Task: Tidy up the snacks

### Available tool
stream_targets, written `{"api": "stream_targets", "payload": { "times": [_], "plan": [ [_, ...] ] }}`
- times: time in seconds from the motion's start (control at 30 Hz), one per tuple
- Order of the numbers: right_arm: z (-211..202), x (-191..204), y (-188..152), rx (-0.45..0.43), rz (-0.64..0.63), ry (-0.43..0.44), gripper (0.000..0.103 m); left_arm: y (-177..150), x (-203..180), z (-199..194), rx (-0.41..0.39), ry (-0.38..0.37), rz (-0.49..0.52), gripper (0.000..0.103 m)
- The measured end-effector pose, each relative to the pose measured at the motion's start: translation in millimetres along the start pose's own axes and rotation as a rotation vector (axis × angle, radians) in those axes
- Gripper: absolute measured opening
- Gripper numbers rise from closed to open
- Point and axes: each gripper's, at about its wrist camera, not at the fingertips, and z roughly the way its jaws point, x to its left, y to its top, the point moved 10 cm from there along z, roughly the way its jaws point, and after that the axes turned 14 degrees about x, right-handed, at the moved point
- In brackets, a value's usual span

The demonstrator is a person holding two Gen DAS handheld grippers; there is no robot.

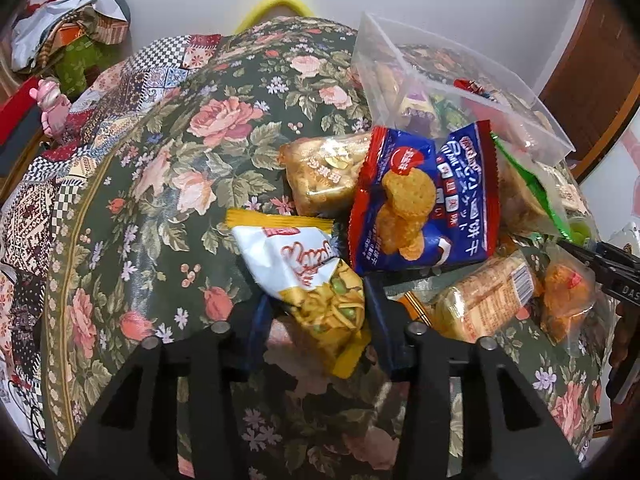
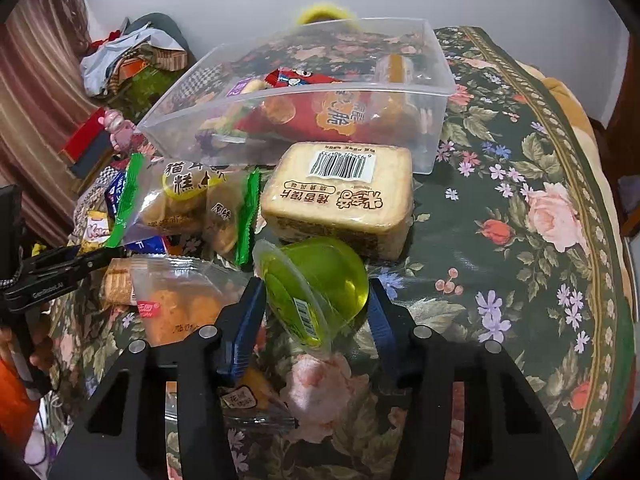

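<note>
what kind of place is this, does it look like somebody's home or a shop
Most likely a home, probably a living or dining room. A floral tablecloth covers the table, a clear plastic bin holds assorted snacks, and bags and clothes are piled by the wall.

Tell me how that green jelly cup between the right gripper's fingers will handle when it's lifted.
The green jelly cup lies on its side, so its rounded wall would probably roll if released. The glossy plastic looks slippery, and the right gripper pinches it across the curve; it may squirt out. Thin walls could buckle under a hard squeeze.
</note>
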Motion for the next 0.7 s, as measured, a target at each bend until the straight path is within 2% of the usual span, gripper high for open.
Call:
{"api": "stream_targets", "payload": {
  "times": [0.23, 0.7],
  "plan": [
    [-5, -1, 0, -0.016, 0.012, 0.009, 0.039, -4, 6, -12, -0.017, 0.015, -0.011, 0.037],
    [-29, -2, -3, -0.071, 0.013, 0.002, 0.034, -1, 8, -56, -0.101, 0.046, -0.01, 0.036]
  ]
}}
